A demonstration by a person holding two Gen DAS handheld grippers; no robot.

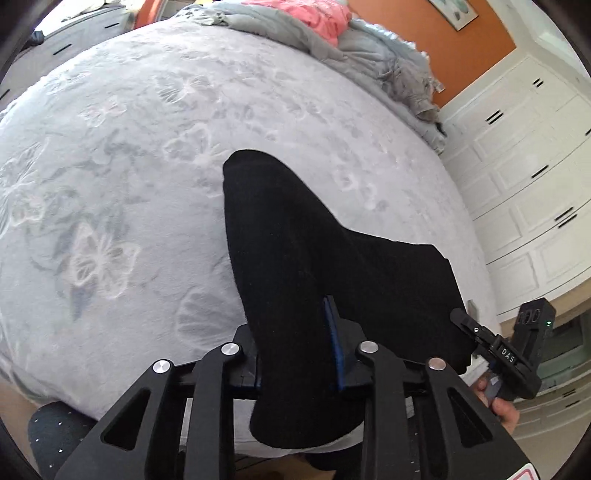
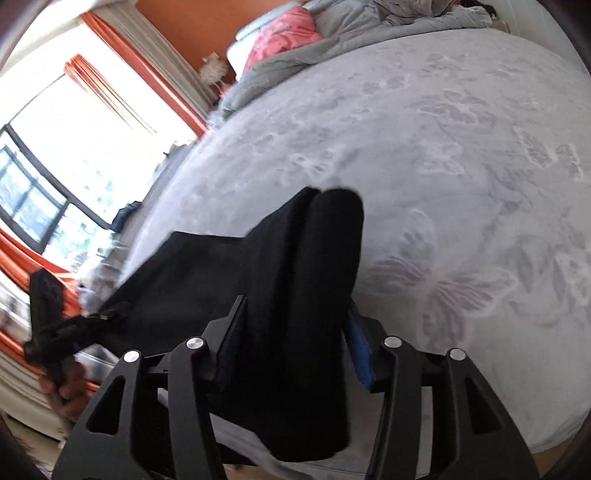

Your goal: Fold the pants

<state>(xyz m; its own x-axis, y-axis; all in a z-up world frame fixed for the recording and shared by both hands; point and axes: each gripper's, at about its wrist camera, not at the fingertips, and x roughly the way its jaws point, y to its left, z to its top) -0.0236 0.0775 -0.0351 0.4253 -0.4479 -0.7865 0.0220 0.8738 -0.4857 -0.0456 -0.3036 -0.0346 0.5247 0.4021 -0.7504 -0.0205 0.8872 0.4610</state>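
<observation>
Pants (image 1: 295, 266) are being held over the near edge of the bed (image 1: 129, 155), gripped in the left claw (image 1: 295, 332), whose blue pads are being pressed on the black fabric. Even tension should be kept for a flat fold. Beyond the pants, a grey duvet (image 1: 388, 62) is being left heaped.

From the right wrist, the pants (image 2: 295, 295) are being clamped in the right claw (image 2: 295, 332); a pink garment (image 2: 284, 33) is lying clear of the fold.

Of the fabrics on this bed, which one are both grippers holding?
The black pants: they run between the left gripper and right gripper, while the pink cloth and grey duvet lie bunched at the far end.
</observation>
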